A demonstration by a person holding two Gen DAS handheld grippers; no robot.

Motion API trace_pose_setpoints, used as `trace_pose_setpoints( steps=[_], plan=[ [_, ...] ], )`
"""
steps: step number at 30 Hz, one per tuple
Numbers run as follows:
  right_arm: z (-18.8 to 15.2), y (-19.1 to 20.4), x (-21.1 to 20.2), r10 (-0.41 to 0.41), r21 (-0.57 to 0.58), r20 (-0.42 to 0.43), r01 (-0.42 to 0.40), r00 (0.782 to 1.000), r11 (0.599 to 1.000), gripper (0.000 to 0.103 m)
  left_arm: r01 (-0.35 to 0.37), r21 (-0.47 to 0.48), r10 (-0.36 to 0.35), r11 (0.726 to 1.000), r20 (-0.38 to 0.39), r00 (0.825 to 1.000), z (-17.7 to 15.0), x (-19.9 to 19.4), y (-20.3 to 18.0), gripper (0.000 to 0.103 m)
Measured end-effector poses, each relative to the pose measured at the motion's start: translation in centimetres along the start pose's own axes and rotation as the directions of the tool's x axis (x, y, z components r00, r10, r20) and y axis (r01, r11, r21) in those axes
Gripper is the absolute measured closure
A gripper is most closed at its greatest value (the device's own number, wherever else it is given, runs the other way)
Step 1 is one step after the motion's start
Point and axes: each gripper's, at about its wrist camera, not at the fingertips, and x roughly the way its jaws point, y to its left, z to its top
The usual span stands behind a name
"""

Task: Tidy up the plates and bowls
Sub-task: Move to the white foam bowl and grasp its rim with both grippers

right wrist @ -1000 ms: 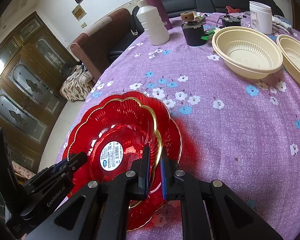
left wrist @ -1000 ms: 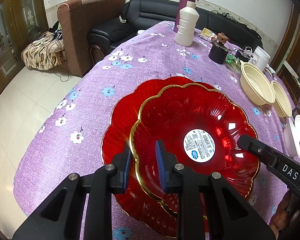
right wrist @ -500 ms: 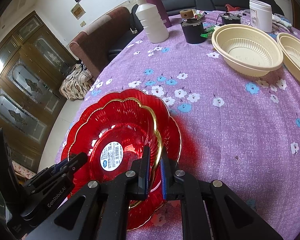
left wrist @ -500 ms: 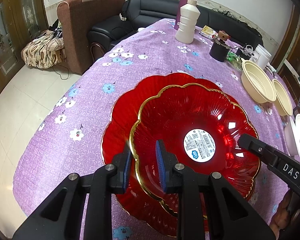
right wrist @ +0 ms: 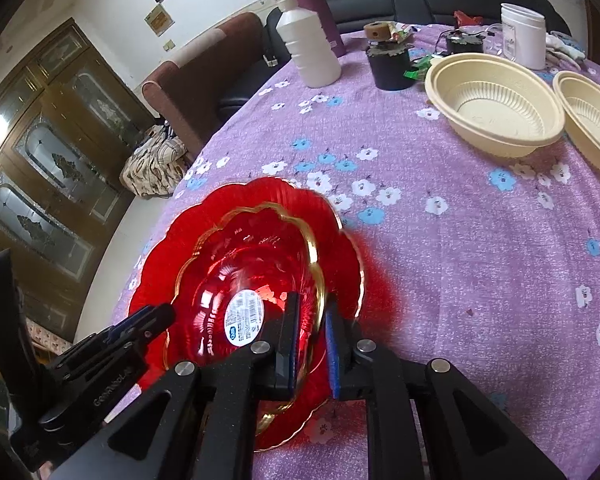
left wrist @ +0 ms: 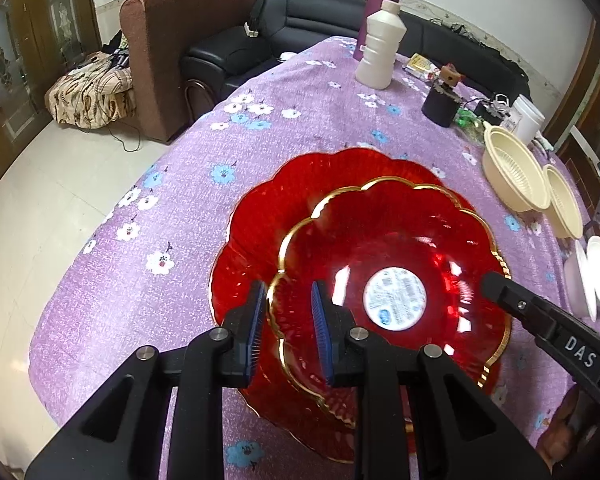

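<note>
Two red scalloped plates w/ gold rims lie stacked on a purple floral tablecloth (left wrist: 260, 80): upper red plate (left wrist: 400, 264) sits inside lower red plate (left wrist: 268, 220). Left gripper (left wrist: 288, 320) straddles upper plate's near rim, pads not clearly pressing. Right gripper (right wrist: 312, 340) straddles its opposite rim, jaws opening. Cream bowls (right wrist: 496, 108) sit well apart on the table.
</note>
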Motion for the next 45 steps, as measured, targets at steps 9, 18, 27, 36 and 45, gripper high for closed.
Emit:
trace_pose_setpoints(
  steps=[9, 18, 27, 36, 45],
  plan=[
    [0.0, -1.6, -3.6, 0.035, 0.039, 0.08, -0.038, 0.996, 0.999, 0.031, 0.065, -0.07, -0.054, 0.995, 0.148, 0.987, 1.6, -5.1, -0.1, 0.023],
    [-1.6, -8.8, -9.8, 0.011, 0.183, 0.183, -0.044, 0.983, 0.982, 0.031, 0.195, 0.071, -0.2, 0.978, 0.07, 0.977, 1.5, -4.8, -7.9, 0.023],
    [-4.2, -21.0, -17.6, -0.127, 0.46, 0.304, -0.029, 0.944, 0.887, 0.029, 0.351, 0.239, -0.348, 0.906, -0.057, 0.936, 0.7, -4.1, -21.5, 0.023],
    [-4.0, -29.7, -16.1, -0.141, 0.636, 0.24, -0.045, 0.961, 0.771, 0.044, 0.356, 0.328, -0.32, 0.875, -0.161, 0.934, -0.4, -0.6, -31.8, 0.023],
    [-3.4, -32.5, -12.8, -0.126, 0.686, 0.189, -0.04, 0.974, 0.726, 0.063, 0.318, 0.342, -0.266, 0.884, -0.189, 0.945, -1.2, 2.8, -34.3, 0.028]
  ],
)
